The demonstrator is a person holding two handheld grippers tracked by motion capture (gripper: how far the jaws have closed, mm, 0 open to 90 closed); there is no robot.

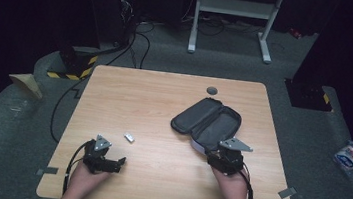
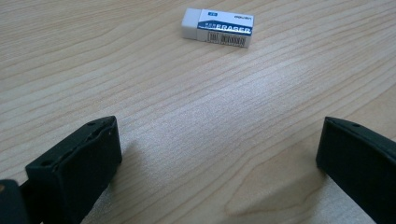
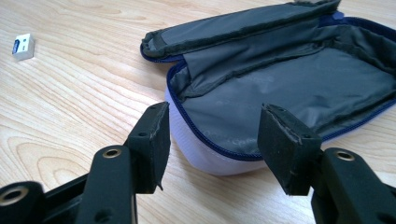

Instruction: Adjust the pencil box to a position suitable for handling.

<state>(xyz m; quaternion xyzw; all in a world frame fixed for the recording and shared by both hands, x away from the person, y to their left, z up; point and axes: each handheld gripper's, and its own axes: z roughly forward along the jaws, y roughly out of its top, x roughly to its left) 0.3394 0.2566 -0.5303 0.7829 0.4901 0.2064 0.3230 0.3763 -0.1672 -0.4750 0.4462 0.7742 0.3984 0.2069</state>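
Observation:
A small white eraser (image 1: 129,137) with a blue printed sleeve lies on the wooden table (image 1: 164,98); it also shows in the left gripper view as the eraser (image 2: 218,27) and far off as the eraser (image 3: 23,46). An unzipped pencil case (image 1: 207,121), dark grey inside with a white outer shell and blue zip, lies right of centre. My left gripper (image 1: 118,164) is open, a short way short of the eraser, nothing between its jaws (image 2: 219,154). My right gripper (image 1: 220,152) is open at the near end of the pencil case (image 3: 280,88), its jaws on either side of the rim (image 3: 212,135).
A grey round disc (image 1: 212,90) sits near the table's far edge. Beyond the table stand a white metal frame (image 1: 235,8), cables and black equipment on the floor. A white packet (image 1: 348,155) lies on the floor to the right.

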